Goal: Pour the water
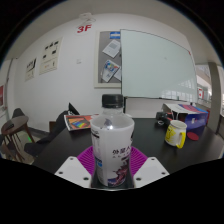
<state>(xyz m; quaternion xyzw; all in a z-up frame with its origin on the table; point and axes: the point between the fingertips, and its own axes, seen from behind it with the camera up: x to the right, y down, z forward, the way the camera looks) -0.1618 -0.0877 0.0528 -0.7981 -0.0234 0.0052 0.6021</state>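
Observation:
A clear plastic water bottle (113, 140) with a black cap and a white and purple label stands upright between my gripper's (112, 172) two fingers. The magenta pads (90, 162) press on its lower body from both sides. The bottle is lifted above the dark table (150, 132). A yellow cup (176, 134) with a white rim stands on the table to the right, beyond the fingers.
A colourful box (190, 115) sits behind the yellow cup at the right. A book or magazine (78, 122) lies at the left on the table. A chair (14, 132) stands at the far left. A whiteboard (150, 60) hangs on the far wall.

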